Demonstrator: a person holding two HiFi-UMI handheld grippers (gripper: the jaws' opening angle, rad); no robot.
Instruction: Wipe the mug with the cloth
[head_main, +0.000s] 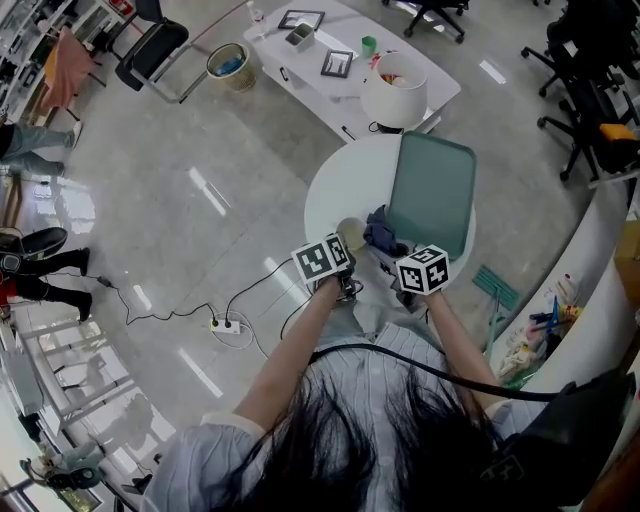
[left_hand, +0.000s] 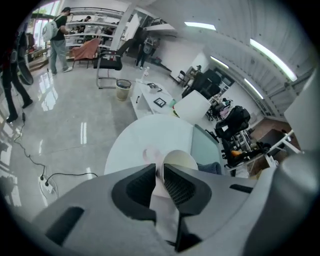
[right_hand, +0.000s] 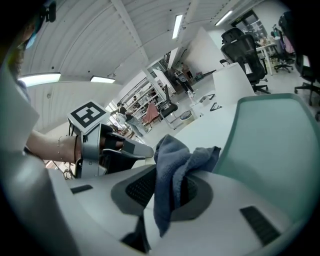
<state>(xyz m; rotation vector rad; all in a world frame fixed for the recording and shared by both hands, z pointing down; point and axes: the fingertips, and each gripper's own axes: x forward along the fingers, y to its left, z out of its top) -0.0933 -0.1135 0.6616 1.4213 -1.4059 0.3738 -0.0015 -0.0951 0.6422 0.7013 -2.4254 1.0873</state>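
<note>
Left tongs (left_hand: 161, 172) nearly closed, pinching mug (left_hand: 181, 160) to steady it at bench (left_hand: 145, 137) edge. Right tongs (right_hand: 170, 176) clamped on cloth (right_hand: 172, 150), just right of mug, apparently ready to wipe.

bright ceiling strips (left_hand: 270, 55), glare on floor (head_main: 205, 190) (glossy), fisheye edges dark, jaws blurred.

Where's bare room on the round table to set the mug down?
Free: white tabletop between its far-left rim and the green tray; the tray's bed looks bare too. Crowded: near edge, with mug, cloth, left hand-held gripper and right hand-held gripper.
</note>
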